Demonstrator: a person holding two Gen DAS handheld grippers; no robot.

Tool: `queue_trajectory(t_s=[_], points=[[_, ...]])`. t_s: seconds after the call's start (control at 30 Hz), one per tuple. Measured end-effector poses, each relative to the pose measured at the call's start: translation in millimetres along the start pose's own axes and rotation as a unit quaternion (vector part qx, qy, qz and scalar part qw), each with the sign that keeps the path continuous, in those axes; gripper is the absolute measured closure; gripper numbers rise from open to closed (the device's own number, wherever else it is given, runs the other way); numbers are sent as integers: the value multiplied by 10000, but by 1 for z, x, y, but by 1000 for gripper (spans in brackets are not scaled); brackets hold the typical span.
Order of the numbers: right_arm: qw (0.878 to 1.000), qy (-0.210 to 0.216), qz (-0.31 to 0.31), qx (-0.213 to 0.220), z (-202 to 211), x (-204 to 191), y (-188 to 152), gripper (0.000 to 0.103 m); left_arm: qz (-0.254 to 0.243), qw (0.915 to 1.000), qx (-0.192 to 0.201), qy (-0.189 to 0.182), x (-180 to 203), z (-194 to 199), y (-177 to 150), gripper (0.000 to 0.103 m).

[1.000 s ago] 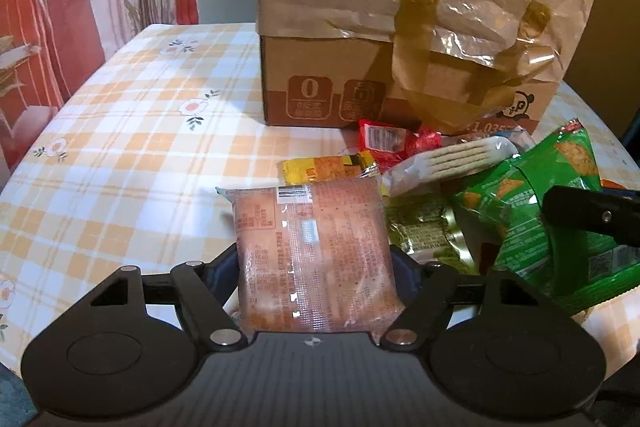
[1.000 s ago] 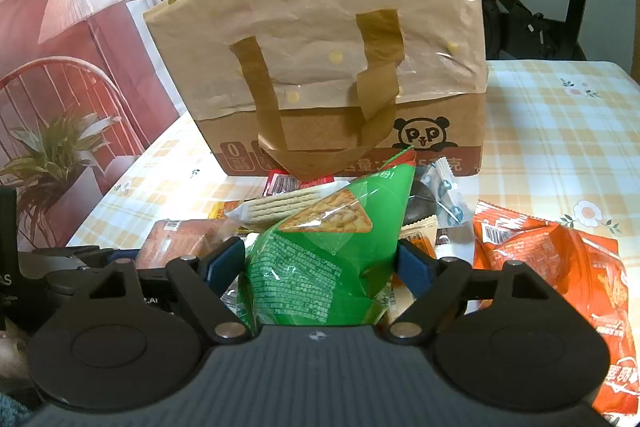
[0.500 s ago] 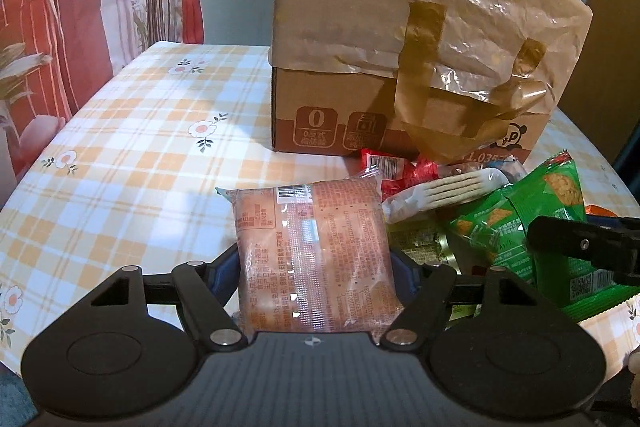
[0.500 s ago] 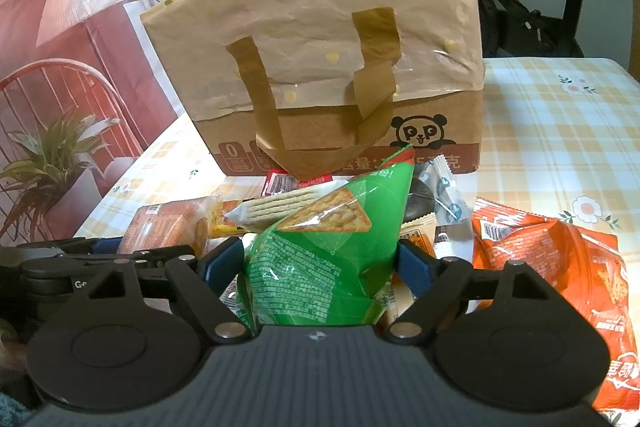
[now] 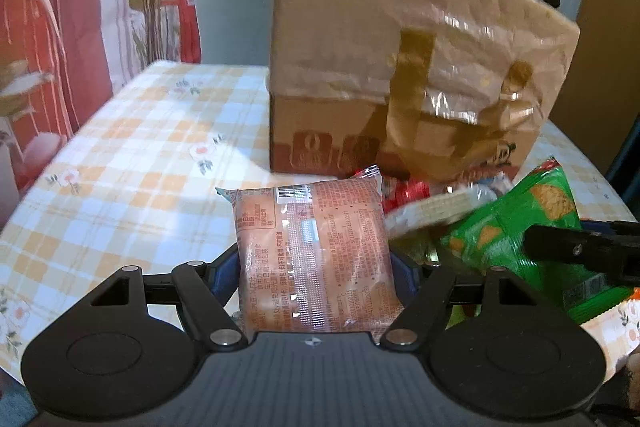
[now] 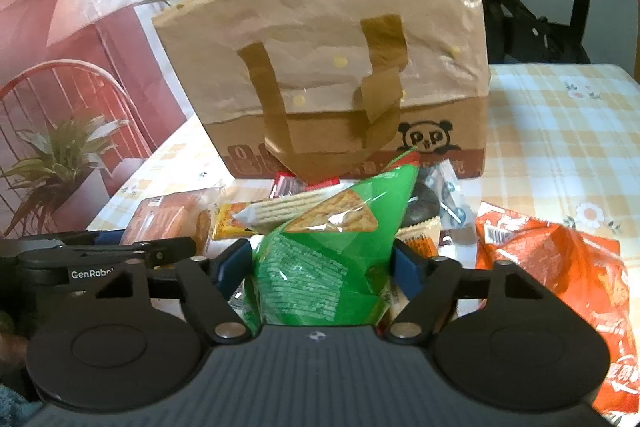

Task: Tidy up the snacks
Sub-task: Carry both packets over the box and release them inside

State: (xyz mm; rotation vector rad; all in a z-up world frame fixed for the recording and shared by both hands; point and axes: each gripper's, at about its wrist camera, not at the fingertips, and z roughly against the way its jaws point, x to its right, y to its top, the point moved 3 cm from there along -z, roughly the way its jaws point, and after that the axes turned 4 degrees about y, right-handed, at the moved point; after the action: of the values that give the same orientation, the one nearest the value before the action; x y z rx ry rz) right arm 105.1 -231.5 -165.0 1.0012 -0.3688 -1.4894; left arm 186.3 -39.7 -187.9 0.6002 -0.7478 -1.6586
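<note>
Both grippers (left (image 5: 316, 267), right (image 6: 324, 263)) clamp snack packets: orange packet (image 5: 314, 259), green bag (image 6: 320, 259).

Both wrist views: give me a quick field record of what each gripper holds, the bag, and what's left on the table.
left gripper: shut on orange packet
right gripper: shut on green chip bag
tote bag: upright behind the snacks, handles hanging down its front
loose on tablecloth: orange chip bag, wafer pack, small red packet
</note>
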Motion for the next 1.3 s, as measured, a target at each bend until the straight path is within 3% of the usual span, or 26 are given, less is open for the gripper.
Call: queue_trajectory(t_s=[0.03,0.27,0.47,0.83,1.3], points=[[10000,17,20,63,4,-1,2,37,24,9999,105,1,-2,5,3,27],[9985,28,117,536,32,-1,18,41,163,9984,541,13,-15,25,20,27],[9951,153,98,974,51,-2,33,42,182,9958,851,-289,-14,41,31,27],[9925,280,141,1181,64,-7,45,42,114,9937,1048,-386,-16,51,37,27],[9717,648,772,2137,107,-44,124,42,73,9820,1781,-619,-12,89,111,27]])
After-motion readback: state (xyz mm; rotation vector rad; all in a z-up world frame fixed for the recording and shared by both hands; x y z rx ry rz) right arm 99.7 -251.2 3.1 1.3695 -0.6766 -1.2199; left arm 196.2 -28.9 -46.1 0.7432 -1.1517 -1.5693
